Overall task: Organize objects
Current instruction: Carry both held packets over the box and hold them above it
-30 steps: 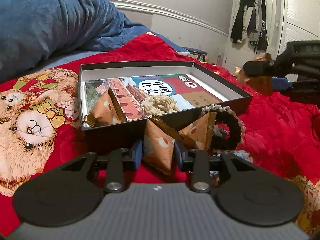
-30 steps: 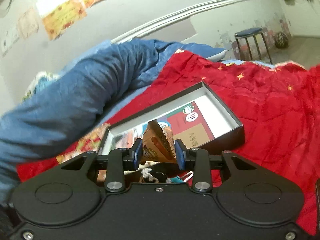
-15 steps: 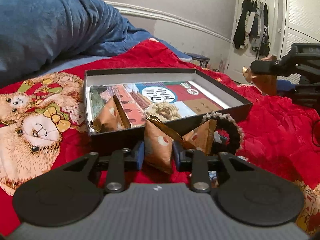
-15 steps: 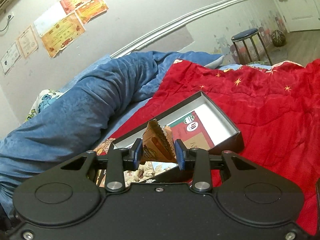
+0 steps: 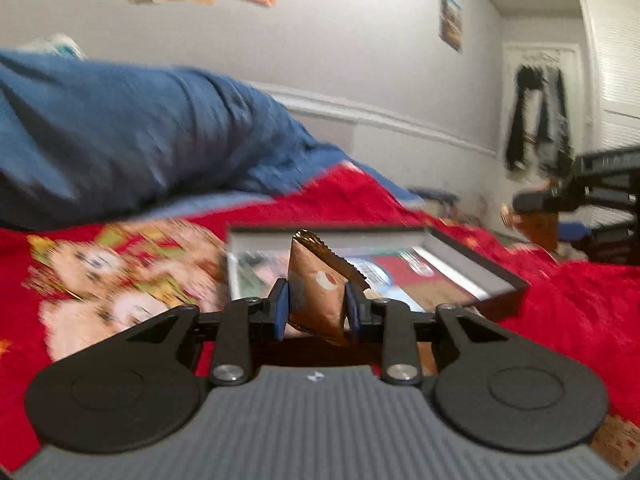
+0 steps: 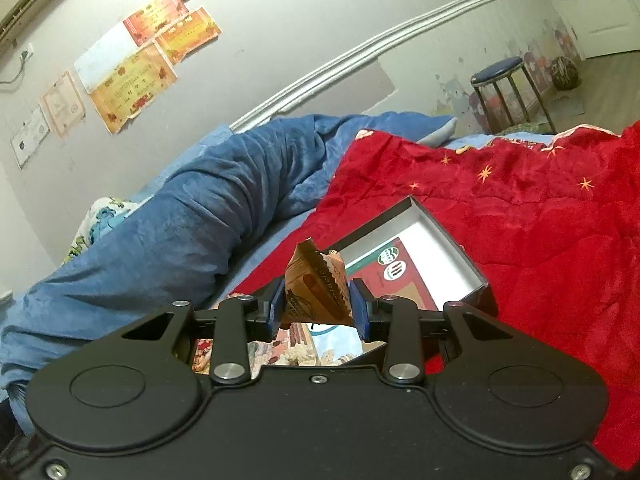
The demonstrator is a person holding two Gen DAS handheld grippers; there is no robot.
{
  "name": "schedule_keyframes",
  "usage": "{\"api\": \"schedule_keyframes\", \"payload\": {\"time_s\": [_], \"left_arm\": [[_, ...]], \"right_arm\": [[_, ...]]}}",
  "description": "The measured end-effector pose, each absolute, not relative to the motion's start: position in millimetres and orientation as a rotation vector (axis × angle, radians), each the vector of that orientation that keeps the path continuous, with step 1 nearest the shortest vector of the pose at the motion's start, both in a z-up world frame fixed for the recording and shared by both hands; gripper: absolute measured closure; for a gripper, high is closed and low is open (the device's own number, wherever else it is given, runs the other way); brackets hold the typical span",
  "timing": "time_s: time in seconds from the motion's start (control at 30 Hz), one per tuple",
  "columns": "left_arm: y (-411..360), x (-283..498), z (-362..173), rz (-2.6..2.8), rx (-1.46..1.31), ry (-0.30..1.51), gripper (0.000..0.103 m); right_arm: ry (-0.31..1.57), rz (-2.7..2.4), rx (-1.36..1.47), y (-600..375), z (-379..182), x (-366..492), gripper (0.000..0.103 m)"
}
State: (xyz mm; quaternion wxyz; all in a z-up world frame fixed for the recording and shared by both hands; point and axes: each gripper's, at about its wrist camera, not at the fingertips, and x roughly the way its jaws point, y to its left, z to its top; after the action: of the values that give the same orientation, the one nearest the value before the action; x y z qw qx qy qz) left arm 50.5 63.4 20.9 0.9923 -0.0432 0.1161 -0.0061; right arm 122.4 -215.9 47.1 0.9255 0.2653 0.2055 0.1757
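**Packets on their way to the box**

A brown foil triangular snack packet (image 5: 316, 300) sat pinched in my left claw (image 5: 316, 306), clear of the red bedspread (image 5: 580, 300), near the front edge of the shallow black cardboard box (image 5: 476, 256). My right claw (image 6: 316, 306) pinched a second brown packet (image 6: 316, 284) over the box. I judged both needed carrying inside and releasing.

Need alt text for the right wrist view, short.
The right gripper pinches a brown snack packet above an open black box with printed sheets inside. The box sits on a red blanket beside a rolled blue quilt. Certificates hang on the grey wall behind.
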Motion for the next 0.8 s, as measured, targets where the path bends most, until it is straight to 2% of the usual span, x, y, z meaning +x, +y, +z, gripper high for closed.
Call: {"api": "schedule_keyframes", "payload": {"time_s": [0.3, 0.43, 0.53, 0.7, 0.8], "left_arm": [[98, 57, 26, 0.241, -0.218, 0.135, 0.07], [69, 69, 11, 0.29, -0.049, 0.123, 0.07], [52, 83, 21, 0.289, 0.001, 0.126, 0.07], [24, 133, 65, 0.151, -0.087, 0.088, 0.07], [5, 147, 71, 0.117, -0.102, 0.087, 0.07]], "right_arm": [[0.421, 0.538, 0.567, -199, 56, 167, 0.069], [0.406, 0.554, 0.526, -204, 41, 171, 0.069], [0.436, 0.49, 0.545, -221, 25, 178, 0.069], [0.409, 0.423, 0.644, -255, 20, 197, 0.069], [0.385, 0.427, 0.598, -256, 31, 203, 0.069]]}}
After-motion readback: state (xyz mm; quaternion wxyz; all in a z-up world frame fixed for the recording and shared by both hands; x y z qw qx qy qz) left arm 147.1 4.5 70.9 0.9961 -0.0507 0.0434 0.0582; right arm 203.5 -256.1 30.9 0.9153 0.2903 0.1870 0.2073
